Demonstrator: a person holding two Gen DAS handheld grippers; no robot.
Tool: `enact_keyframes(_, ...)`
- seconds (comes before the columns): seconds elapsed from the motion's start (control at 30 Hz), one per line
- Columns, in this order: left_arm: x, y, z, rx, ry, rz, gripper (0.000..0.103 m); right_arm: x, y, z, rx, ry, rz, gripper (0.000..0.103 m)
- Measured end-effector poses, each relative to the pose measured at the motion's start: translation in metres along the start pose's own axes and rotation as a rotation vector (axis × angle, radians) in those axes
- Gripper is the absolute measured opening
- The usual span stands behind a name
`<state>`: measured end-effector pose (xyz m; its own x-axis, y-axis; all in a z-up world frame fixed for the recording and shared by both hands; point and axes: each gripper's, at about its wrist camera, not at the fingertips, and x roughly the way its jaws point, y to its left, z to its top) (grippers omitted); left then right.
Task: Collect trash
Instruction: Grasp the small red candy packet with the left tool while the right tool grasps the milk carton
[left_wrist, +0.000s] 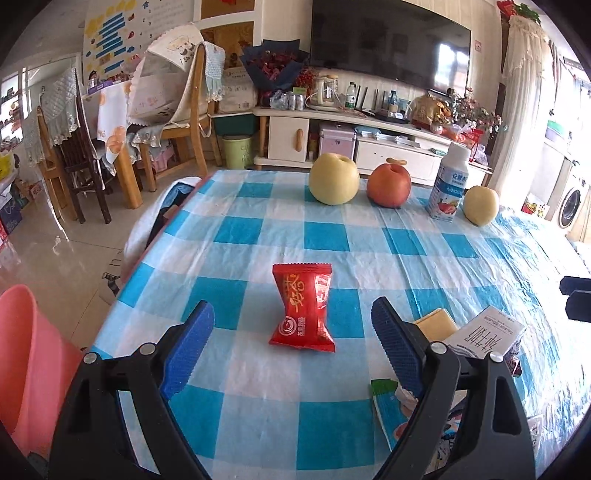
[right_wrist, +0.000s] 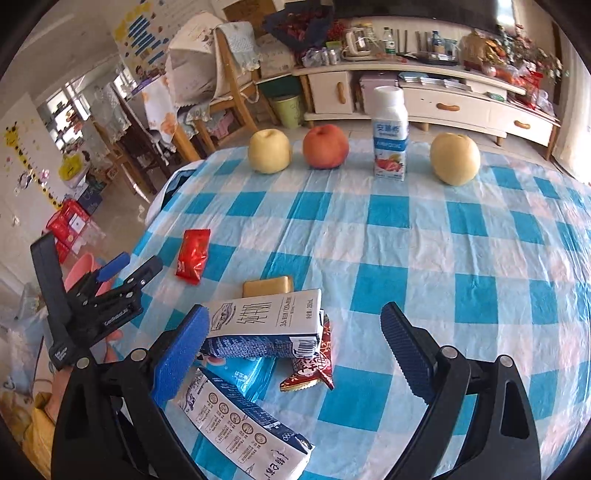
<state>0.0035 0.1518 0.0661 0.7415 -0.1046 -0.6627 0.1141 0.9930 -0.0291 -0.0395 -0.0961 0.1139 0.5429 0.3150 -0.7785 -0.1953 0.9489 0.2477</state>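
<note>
A desk (left_wrist: 332, 236) covered in a blue-and-white checked cloth filled both views. The left tool (left_wrist: 291, 325) hung above the cloth with its blue pads spread wide and nothing between them; a red snack wrapper (left_wrist: 301, 308) lay flat on the desk just ahead, in line with the gap and untouched. A pink bin (left_wrist: 26, 362) stood off the desk's left edge.

The right tool (right_wrist: 295, 332) was also released, its pads wide apart. The left pad sat just beside a white-and-blue milk carton (right_wrist: 264, 319) lying on its side; whether it touched was unclear. That carton rested on a pile of rubbish: a second flattened carton (right_wrist: 240, 413), a light blue packet (right_wrist: 243, 373) and a red patterned wrapper (right_wrist: 314, 365). A small tan block (right_wrist: 267, 285) lay just behind the pile.

Along the far edge stood a yellow pear (right_wrist: 269, 150), a red apple (right_wrist: 325, 146), an upright yoghurt bottle (right_wrist: 389, 134) and another pear (right_wrist: 455, 158).
</note>
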Motion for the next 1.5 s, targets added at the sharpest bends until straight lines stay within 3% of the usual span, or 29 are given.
enact_keyframes(0.2,0.037,-0.007,0.007,0.014,0.06,0.037,0.085,0.038,0.011,-0.005,-0.056,0.098,-0.011,0.093)
enact_keyframes(0.4,0.066,-0.003,0.008,-0.015,0.142,0.063,0.055,0.062,0.033,-0.016,-0.168,0.14,-0.043,0.093)
enact_keyframes(0.53,0.071,-0.003,0.006,-0.015,0.159,0.051,0.041,0.069,0.024,-0.011,-0.129,0.153,-0.033,0.093)
enact_keyframes(0.63,0.07,-0.001,0.006,-0.03,0.163,0.023,0.033,0.073,0.012,-0.008,-0.056,0.178,0.007,0.093)
enact_keyframes(0.77,0.07,0.004,0.006,-0.055,0.167,0.015,0.032,0.076,0.012,-0.011,-0.024,0.204,0.075,0.093)
enact_keyframes(0.87,0.069,0.01,0.006,-0.079,0.172,0.019,0.032,0.075,0.025,-0.013,-0.038,0.207,0.135,0.093)
enact_keyframes(1.0,0.068,0.022,0.007,-0.132,0.185,0.019,0.031,0.079,0.049,-0.022,-0.018,0.261,0.313,0.093)
enact_keyframes(1.13,0.066,0.031,0.007,-0.159,0.187,0.028,0.031,0.066,0.072,-0.02,-0.105,0.237,0.374,0.094)
enact_keyframes(1.2,0.064,0.034,0.007,-0.17,0.185,0.025,0.031,0.057,0.072,-0.013,-0.117,0.182,0.329,0.094)
enact_keyframes(1.33,0.062,0.033,0.009,-0.176,0.175,0.013,0.03,0.053,0.07,0.001,-0.206,0.072,0.118,0.094)
enact_keyframes(1.4,0.063,0.033,0.008,-0.175,0.176,0.006,0.03,0.063,0.07,0.006,-0.242,0.064,0.048,0.094)
enact_keyframes(1.5,0.065,0.032,0.007,-0.167,0.181,0.004,0.03,0.082,0.067,0.008,-0.259,0.098,0.028,0.094)
